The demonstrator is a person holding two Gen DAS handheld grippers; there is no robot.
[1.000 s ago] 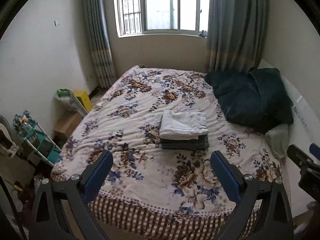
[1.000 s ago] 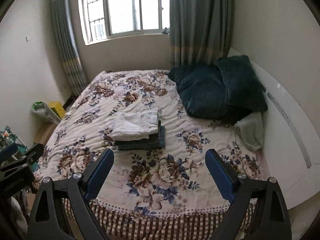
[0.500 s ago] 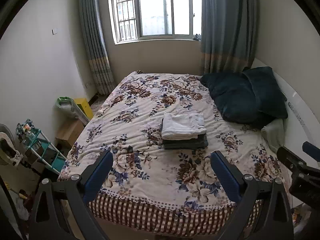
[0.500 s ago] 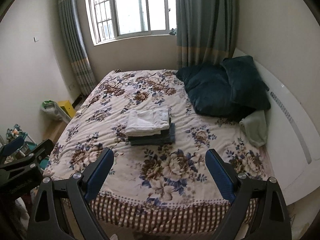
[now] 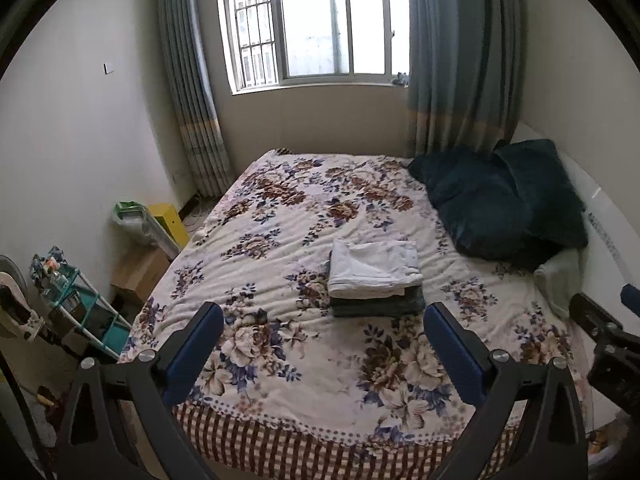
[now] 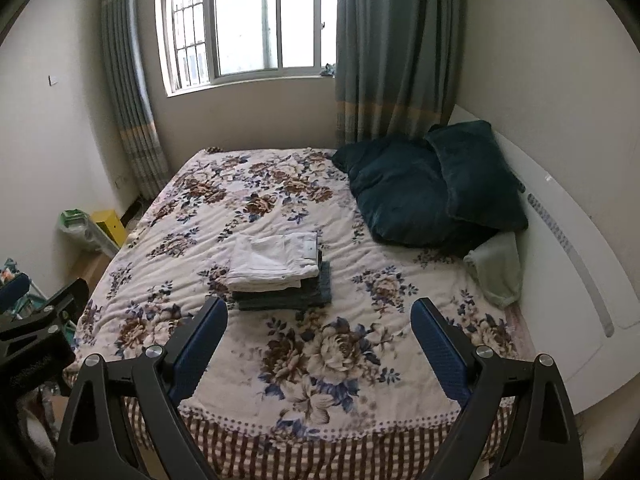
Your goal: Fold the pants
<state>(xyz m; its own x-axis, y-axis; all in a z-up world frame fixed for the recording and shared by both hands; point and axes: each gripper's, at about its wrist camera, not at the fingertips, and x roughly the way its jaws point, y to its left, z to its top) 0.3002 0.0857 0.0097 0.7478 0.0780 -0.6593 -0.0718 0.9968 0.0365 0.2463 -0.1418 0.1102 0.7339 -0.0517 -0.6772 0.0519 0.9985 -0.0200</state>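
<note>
Both grippers (image 5: 322, 322) (image 6: 319, 318) pulled farther back from folded pants (image 5: 374, 268).

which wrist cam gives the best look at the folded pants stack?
Right wrist. The white folded pants and the dark folded pants beneath show offset, so both layers and the right edge read clearly. Left wrist shows the same stack squarely, with the dark pair mostly covered.
</note>
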